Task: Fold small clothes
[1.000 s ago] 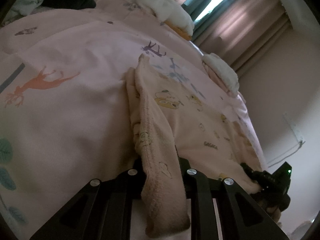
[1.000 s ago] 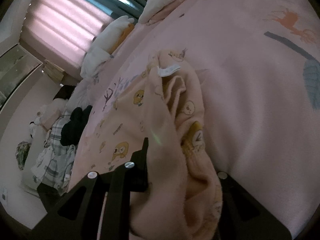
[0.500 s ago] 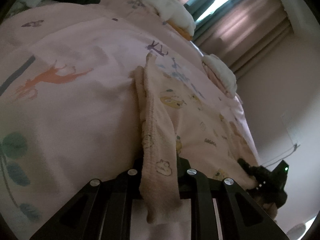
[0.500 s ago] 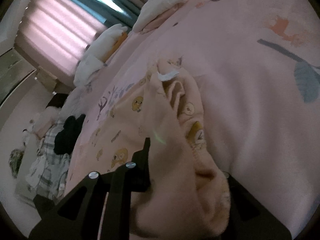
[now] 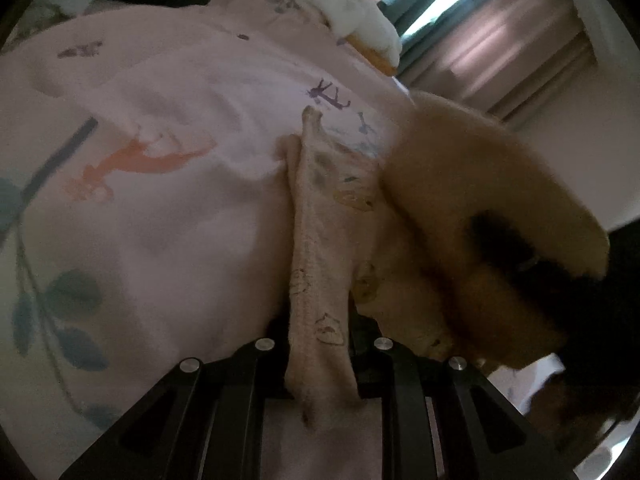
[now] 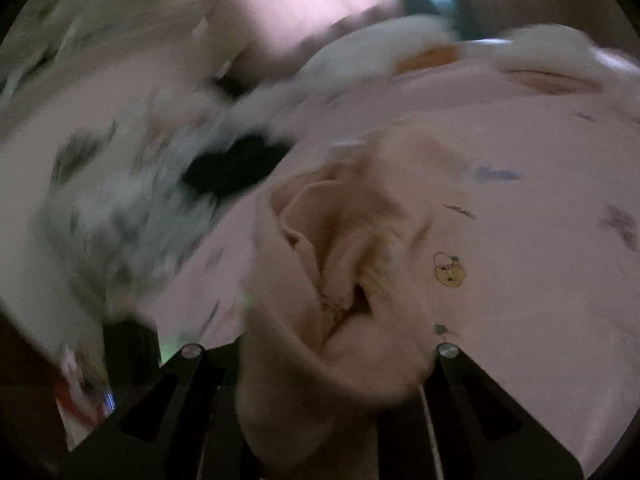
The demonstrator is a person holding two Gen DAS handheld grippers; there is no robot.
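One peach garment (image 5: 320,264), printed, bunched, doubled over

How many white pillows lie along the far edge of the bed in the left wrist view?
1 visible: a white pillow at the top centre, beside the curtains. The lifted peach garment covers the bed edge farther right, so others may be hidden.

1. This is a bedroom in a home.
2. A bed is spread with a pink sheet (image 5: 168,92) printed with animals and leaves.
3. White pillows (image 5: 344,4) lie along its far edge.
4. Pink curtains (image 5: 500,36) hang over a bright window (image 5: 432,12).
5. Loose clothes (image 6: 120,200) are heaped nearby.
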